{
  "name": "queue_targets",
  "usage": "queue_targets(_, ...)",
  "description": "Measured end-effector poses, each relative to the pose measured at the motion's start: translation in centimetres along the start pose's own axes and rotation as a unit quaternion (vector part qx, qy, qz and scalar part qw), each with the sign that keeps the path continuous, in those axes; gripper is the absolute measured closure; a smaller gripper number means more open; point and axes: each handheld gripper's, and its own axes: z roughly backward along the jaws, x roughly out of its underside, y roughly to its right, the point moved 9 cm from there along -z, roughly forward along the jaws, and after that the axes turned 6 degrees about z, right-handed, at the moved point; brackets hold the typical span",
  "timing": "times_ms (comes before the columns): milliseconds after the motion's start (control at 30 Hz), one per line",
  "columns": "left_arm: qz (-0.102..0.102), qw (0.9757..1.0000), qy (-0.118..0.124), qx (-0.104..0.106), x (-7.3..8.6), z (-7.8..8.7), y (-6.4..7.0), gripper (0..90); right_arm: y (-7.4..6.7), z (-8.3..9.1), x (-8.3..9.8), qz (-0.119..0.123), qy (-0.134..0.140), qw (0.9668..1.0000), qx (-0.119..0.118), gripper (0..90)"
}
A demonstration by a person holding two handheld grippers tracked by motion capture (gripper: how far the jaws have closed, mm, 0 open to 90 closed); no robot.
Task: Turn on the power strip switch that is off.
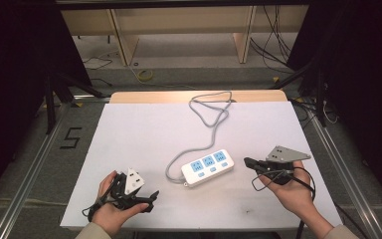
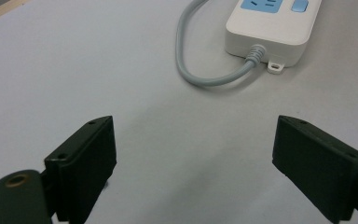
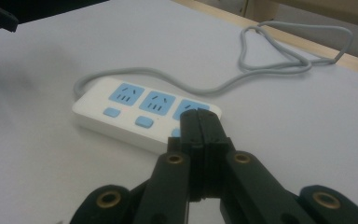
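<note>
Poised for the approach: left gripper (image 1: 146,199) spread wide and empty, right gripper (image 3: 199,126) pinched shut on nothing, aimed at the white power strip (image 1: 208,167) lying mid-table between them, cord (image 1: 210,112) trailing beyond; next, likely pressing a blue switch (image 3: 143,122).

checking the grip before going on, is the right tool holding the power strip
No, the right tool is shut on nothing, its jaws pressed together just short of the power strip, which lies free on the table.

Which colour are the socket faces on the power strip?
Light blue, set in the white power strip; the right gripper view shows them best.
</note>
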Motion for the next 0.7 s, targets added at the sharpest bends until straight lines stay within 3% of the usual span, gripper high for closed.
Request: queue_targets(700,0.0,1.0,0.001,0.0,0.0,0.0,0.0,13.2,-1.1,-1.8,-0.8,0.005,-0.01,0.9998,-0.019,90.0)
